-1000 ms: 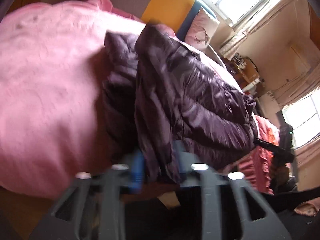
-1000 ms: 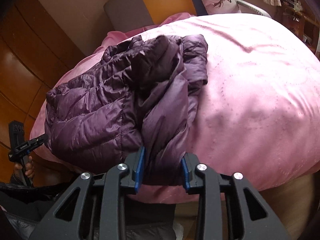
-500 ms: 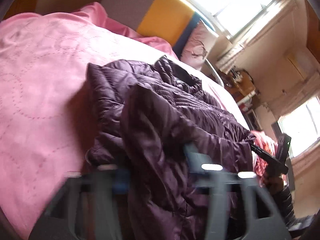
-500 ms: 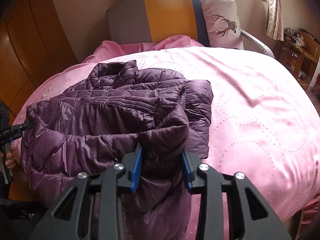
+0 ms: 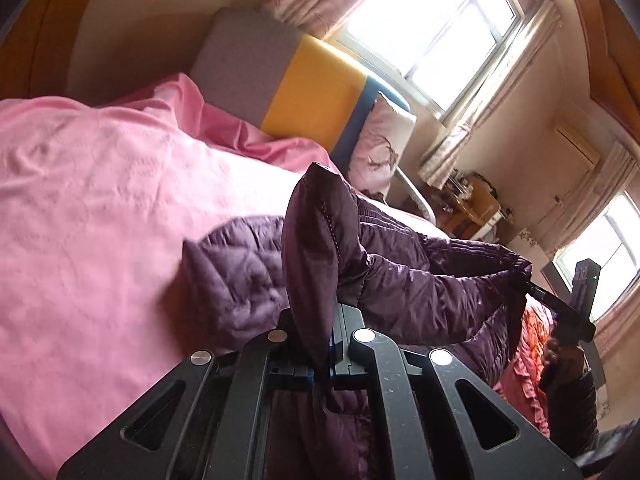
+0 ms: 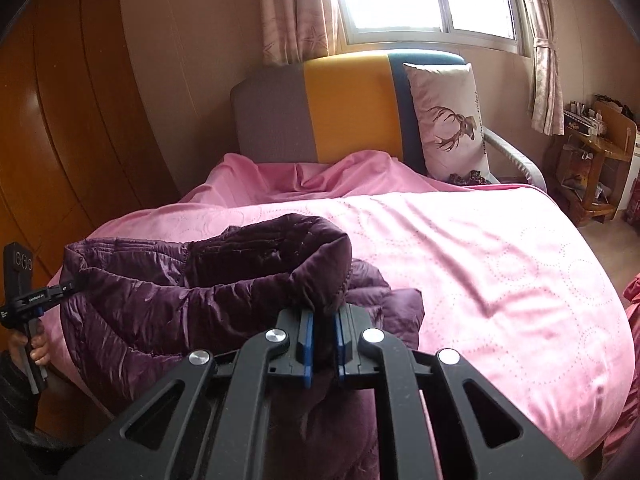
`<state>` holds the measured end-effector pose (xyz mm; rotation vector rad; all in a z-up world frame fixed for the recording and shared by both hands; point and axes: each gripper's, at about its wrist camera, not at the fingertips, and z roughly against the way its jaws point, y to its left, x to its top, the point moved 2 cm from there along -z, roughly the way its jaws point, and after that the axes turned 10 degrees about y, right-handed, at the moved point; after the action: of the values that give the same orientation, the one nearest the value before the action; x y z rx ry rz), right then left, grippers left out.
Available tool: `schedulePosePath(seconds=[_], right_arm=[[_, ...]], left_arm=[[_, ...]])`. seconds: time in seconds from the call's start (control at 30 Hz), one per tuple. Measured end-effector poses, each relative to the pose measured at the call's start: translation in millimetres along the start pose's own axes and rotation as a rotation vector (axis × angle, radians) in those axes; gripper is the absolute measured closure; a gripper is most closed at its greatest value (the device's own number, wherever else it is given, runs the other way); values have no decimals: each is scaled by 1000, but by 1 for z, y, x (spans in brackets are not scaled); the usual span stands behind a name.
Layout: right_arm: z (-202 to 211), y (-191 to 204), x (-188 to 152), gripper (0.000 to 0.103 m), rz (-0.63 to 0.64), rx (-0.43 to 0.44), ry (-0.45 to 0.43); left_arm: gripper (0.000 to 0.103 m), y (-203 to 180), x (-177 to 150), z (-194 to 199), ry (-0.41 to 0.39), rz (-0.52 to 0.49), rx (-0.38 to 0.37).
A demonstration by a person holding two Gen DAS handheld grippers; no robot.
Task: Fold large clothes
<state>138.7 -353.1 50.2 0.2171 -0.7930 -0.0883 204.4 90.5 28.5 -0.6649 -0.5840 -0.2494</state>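
left tongs (image 5: 320,344): clamped (fabric between pads) | right tongs (image 6: 322,340): clamped, level

Little can be read here. In the right wrist view, the left tool (image 6: 60,292) carries a small white print along its black arm; it seems to begin with "Gen", but the rest is too small to tell. The black block above it shows a row of round marks, not clear as letters. The pillow (image 6: 448,120) has a line of dark writing running up its right edge beside the stag drawing, too small to read.
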Motion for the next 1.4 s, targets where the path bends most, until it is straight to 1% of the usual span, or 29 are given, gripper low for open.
schedulePosePath(seconds=[0.1,0.2,0.27,0.33,0.43,0.53,0.57,0.63,0.73,0.87,0.9,0.97,1.0,1.03,1.1,1.13,1.2,1.27,1.33,1.4], right_arm=[[-29,-5,23,96,-36,-35,-1],[-61,-11,41,96,-61,-89,10],[-82,-14,49,96,-66,-127,21],[-107,-19,54,96,-85,-148,49],[-147,-30,49,96,-102,-187,115],[-185,-45,38,95,-127,-219,188],[-195,-49,34,94,-144,-217,211],[-212,-58,25,90,-171,-220,236],[-231,-62,14,87,-160,-236,238],[-236,-65,12,87,-171,-242,252],[-235,-66,12,84,-171,-236,254],[-225,-69,15,73,-179,-242,255],[-217,-67,16,57,-177,-250,245],[-206,-67,17,52,-171,-248,224],[-183,-58,18,52,-149,-251,185],[-172,-52,19,52,-132,-248,162],[-155,-35,22,51,-95,-200,136],[-147,-9,24,51,-43,-110,135],[-152,23,23,51,22,-35,176],[-167,50,20,51,90,-26,232]], left_arm=[[100,5,27,-13,-9,6,33],[100,14,53,-36,-3,38,70],[100,21,67,-56,12,64,95],[100,28,76,-77,35,71,137],[100,40,80,-109,86,87,196],[100,58,77,-138,141,113,247],[100,63,75,-144,155,124,251],[100,73,68,-159,181,136,265],[100,80,59,-173,199,159,257],[98,79,57,-180,204,156,281],[97,78,58,-179,208,155,292],[92,72,60,-172,205,141,333],[83,67,61,-163,190,131,366],[70,64,63,-154,169,125,382],[57,55,64,-133,104,116,386],[57,48,65,-121,67,104,383],[57,36,65,-105,32,78,357],[57,16,63,-96,19,28,286],[57,-8,59,-104,67,-47,222],[57,-29,55,-120,112,-99,190]])
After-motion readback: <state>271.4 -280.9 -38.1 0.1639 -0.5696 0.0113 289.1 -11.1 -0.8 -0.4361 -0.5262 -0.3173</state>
